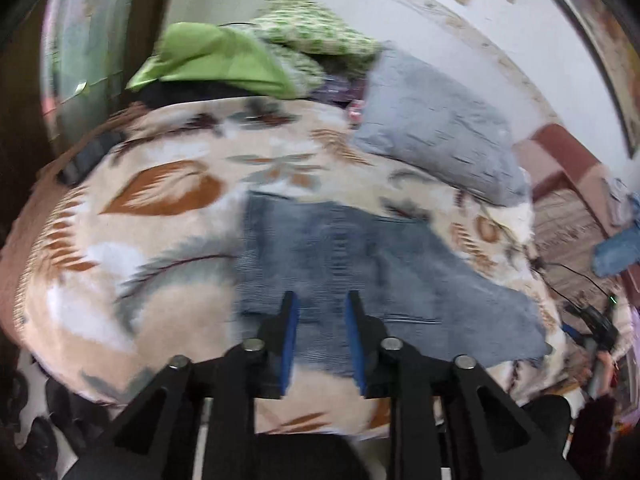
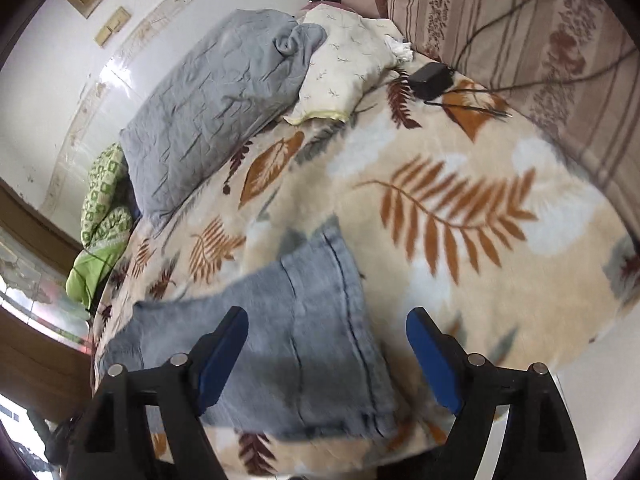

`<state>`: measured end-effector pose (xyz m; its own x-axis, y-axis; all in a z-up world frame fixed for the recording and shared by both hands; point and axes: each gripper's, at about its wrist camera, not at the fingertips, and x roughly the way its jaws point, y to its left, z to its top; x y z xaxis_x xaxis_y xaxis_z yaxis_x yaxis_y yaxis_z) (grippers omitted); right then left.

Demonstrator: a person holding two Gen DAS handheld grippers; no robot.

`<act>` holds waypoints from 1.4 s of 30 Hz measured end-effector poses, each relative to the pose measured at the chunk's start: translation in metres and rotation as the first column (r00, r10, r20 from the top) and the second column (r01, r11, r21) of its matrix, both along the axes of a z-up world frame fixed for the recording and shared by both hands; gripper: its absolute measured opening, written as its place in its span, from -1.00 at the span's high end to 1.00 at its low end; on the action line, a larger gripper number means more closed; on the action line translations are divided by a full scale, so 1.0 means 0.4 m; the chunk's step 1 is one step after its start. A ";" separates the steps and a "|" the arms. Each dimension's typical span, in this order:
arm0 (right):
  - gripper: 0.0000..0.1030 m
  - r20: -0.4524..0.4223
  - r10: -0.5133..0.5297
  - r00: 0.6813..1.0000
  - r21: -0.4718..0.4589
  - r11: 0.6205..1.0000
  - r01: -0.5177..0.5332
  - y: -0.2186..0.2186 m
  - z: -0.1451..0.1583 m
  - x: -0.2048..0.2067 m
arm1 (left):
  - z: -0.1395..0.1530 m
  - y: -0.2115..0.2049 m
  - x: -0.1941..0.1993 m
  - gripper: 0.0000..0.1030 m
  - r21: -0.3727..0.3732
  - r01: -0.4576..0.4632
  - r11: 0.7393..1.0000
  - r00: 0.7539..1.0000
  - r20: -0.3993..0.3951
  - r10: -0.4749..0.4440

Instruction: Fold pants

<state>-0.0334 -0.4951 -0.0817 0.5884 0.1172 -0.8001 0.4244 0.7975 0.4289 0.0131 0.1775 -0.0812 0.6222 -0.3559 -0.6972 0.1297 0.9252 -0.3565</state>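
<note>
Faded blue jeans [image 1: 360, 264] lie folded flat on a leaf-patterned blanket [image 1: 160, 216] that covers a bed. In the left wrist view my left gripper [image 1: 322, 300] hovers over the near part of the jeans, its blue pads a small gap apart with nothing pinched between them. In the right wrist view the jeans [image 2: 304, 344] lie on the blanket [image 2: 460, 208] under my right gripper [image 2: 326, 320], whose blue-padded fingers stand wide apart above the cloth and hold nothing.
A grey pillow [image 2: 216, 108] and a cream pillow [image 2: 352, 72] lie at the far side. Green bedding [image 1: 224, 56] is piled at the bed's far end. A black adapter [image 2: 430, 78] with cables rests on the blanket, beside a striped floral mattress [image 2: 520, 32].
</note>
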 end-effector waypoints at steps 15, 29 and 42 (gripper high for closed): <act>-0.62 -0.209 0.200 0.957 0.004 0.979 -0.204 0.251 -0.148 0.083 | -0.172 -0.411 0.079 0.25 -0.011 0.300 0.954 0.945 -0.134 -0.299; -0.62 -0.155 0.285 0.946 -0.033 0.955 -0.293 0.320 -0.107 0.091 | -0.183 -0.362 0.065 0.25 -0.037 0.285 0.958 0.940 -0.183 -0.287; -0.32 -0.223 0.488 0.844 -0.095 0.850 -0.517 0.624 -0.178 0.288 | -0.207 -0.436 0.089 0.21 0.048 0.296 0.954 0.940 -0.193 -0.282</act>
